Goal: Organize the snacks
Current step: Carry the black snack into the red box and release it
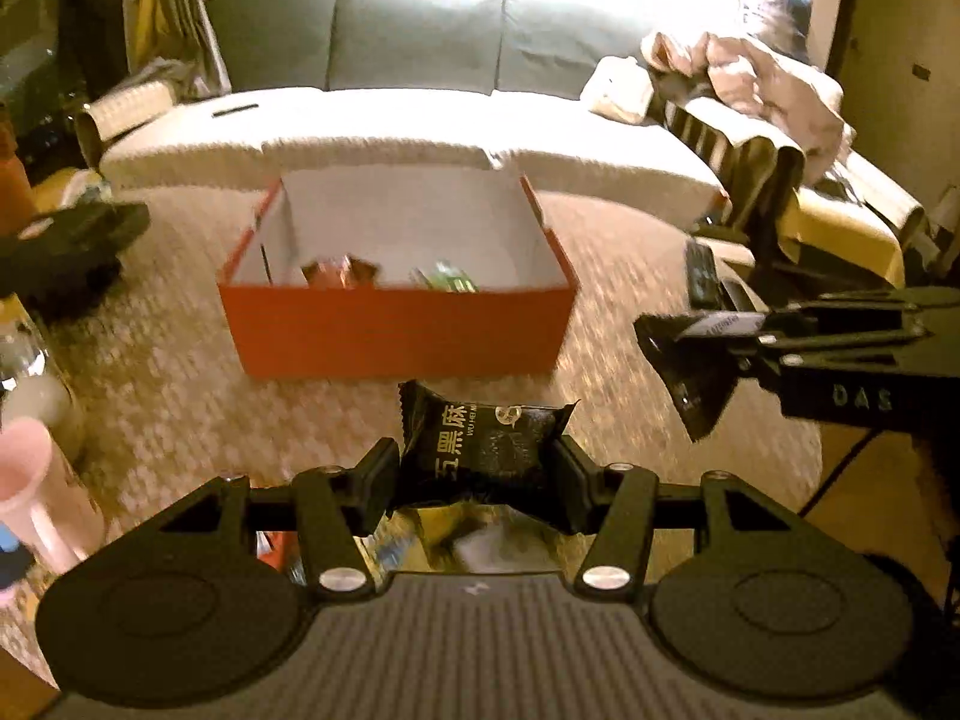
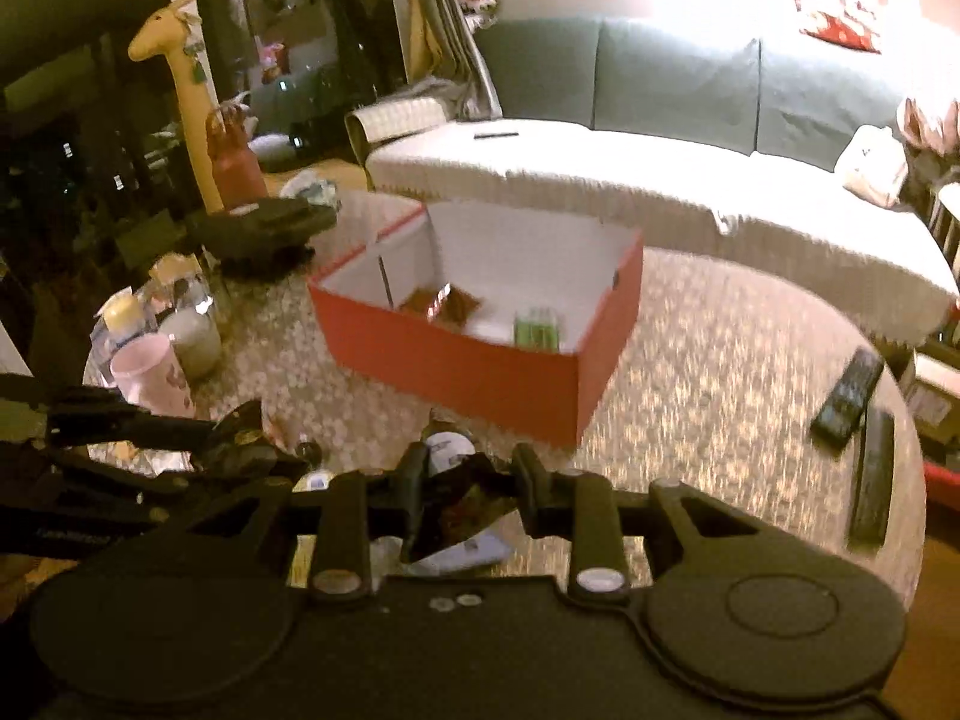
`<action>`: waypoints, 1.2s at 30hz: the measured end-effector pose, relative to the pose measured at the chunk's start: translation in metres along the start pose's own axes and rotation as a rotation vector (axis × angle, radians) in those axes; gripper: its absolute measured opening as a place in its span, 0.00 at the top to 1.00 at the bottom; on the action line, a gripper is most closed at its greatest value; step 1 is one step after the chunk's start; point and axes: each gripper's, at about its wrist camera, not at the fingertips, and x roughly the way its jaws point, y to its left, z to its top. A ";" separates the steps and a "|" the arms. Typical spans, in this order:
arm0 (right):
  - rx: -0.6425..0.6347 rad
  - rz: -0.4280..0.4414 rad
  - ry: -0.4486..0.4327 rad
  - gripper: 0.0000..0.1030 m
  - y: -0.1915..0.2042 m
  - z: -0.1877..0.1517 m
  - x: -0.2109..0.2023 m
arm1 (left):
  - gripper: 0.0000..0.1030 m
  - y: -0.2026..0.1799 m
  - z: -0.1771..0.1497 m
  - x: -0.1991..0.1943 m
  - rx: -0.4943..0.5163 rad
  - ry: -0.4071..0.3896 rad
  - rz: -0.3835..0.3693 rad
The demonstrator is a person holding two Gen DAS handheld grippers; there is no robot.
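Ahead of you a grey-green sofa [image 2: 672, 78] with a red patterned cushion [image 2: 840, 6], left a yellow giraffe toy [image 2: 180, 78], pink cup [image 2: 153, 375], right two remote controls [image 2: 849, 396] on the patterned tablecloth [image 2: 720, 372].

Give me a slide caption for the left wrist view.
Left hand-held gripper holds a black snack packet before an open red box.

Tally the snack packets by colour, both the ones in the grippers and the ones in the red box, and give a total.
Black packets: 2, one in the left gripper (black packet), one in the right gripper (second black packet)
Brown packet in the red box: 1
Green packet in the box: 1
Total: 4
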 end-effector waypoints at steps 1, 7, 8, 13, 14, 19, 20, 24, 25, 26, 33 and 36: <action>-0.007 -0.003 -0.009 0.71 0.000 0.005 0.001 | 0.46 0.001 0.005 0.001 -0.002 -0.008 0.004; -0.025 -0.014 -0.038 0.71 -0.005 0.040 0.014 | 0.46 0.014 0.044 0.011 -0.004 -0.047 0.042; -0.027 -0.015 -0.040 0.71 -0.006 0.046 0.017 | 0.46 0.016 0.051 0.014 -0.006 -0.051 0.048; -0.028 -0.027 -0.039 0.71 -0.012 0.073 0.041 | 0.46 0.029 0.083 0.033 -0.009 -0.057 0.078; -0.029 -0.035 -0.035 0.71 -0.013 0.078 0.048 | 0.46 0.031 0.091 0.039 -0.009 -0.054 0.086; -0.037 -0.052 -0.018 0.71 -0.019 0.097 0.079 | 0.46 0.044 0.116 0.068 -0.007 -0.032 0.120; -0.040 -0.055 -0.013 0.71 -0.020 0.100 0.086 | 0.46 0.047 0.121 0.075 -0.009 -0.022 0.126; -0.041 -0.061 0.022 0.71 -0.026 0.111 0.114 | 0.46 0.059 0.134 0.105 -0.025 0.017 0.142; -0.042 -0.061 0.033 0.71 -0.027 0.113 0.122 | 0.46 0.063 0.137 0.112 -0.029 0.025 0.148; -0.047 -0.062 0.043 0.71 -0.027 0.116 0.130 | 0.46 0.065 0.139 0.119 -0.030 0.039 0.154; -0.072 -0.072 0.130 0.71 -0.032 0.119 0.184 | 0.46 0.080 0.143 0.167 -0.025 0.140 0.182; -0.088 -0.065 0.179 0.71 -0.030 0.115 0.204 | 0.46 0.083 0.141 0.184 -0.021 0.178 0.193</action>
